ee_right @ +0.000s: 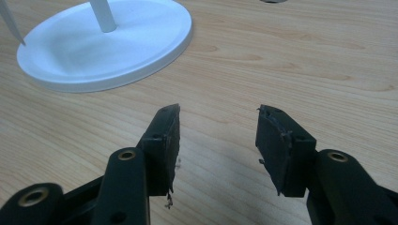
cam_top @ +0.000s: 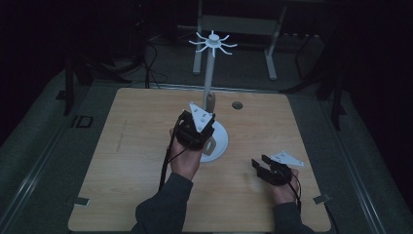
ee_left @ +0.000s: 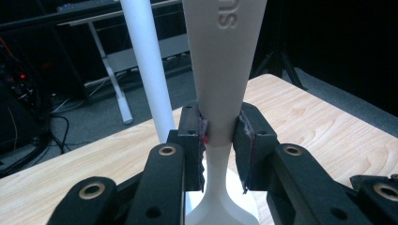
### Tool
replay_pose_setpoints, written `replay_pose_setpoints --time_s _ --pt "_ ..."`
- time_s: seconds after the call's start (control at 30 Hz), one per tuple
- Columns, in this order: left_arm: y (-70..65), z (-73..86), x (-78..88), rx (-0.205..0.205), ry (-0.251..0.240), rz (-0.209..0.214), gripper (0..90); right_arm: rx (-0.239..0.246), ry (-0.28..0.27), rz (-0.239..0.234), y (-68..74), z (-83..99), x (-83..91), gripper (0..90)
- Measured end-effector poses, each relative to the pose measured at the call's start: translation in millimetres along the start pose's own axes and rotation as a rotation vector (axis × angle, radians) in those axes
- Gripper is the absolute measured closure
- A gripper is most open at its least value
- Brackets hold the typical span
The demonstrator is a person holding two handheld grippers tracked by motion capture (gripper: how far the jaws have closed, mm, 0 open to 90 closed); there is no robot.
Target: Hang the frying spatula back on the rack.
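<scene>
A white stand rises from the middle of the wooden table (cam_top: 131, 156): a round base (cam_top: 219, 141), a thin pole (cam_top: 208, 73) and a crown of hooks (cam_top: 213, 41). My left gripper (cam_top: 199, 122) is beside the pole, above the base. In the left gripper view it (ee_left: 220, 126) is shut on the narrow neck of a white utensil handle (ee_left: 223, 70) with raised letters, held upright next to the pole (ee_left: 145, 61). My right gripper (cam_top: 259, 160) hovers low over the table to the right of the base. Its jaws (ee_right: 218, 112) stand open with only bare wood between them.
The base (ee_right: 94, 51) and the foot of the pole (ee_right: 103, 16) lie ahead and left in the right gripper view. A small round hole (cam_top: 237, 105) sits in the tabletop behind the stand. Dark floor, cables and a white frame (cam_top: 272, 48) lie beyond the table.
</scene>
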State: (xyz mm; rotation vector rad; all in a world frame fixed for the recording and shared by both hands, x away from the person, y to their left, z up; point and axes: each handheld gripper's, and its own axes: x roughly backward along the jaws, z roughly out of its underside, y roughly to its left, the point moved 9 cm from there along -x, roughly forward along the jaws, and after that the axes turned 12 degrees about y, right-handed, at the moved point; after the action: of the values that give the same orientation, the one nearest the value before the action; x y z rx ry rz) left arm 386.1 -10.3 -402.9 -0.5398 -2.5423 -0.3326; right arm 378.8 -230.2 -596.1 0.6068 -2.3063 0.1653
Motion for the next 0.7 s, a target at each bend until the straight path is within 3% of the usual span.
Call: replay_pose_setpoints --time_s 0.27,0.7 --pt "0.0 -7.0 -0.9 0.017 0.004 0.012 74.0 -0.023 0.005 0.014 -7.5 3.0 -3.6 49.3" --pt "7.9 -17.7 -0.3 0.023 0.016 -0.027 74.0 -0.037 0.003 0.026 -11.2 3.3 -3.6 49.0"
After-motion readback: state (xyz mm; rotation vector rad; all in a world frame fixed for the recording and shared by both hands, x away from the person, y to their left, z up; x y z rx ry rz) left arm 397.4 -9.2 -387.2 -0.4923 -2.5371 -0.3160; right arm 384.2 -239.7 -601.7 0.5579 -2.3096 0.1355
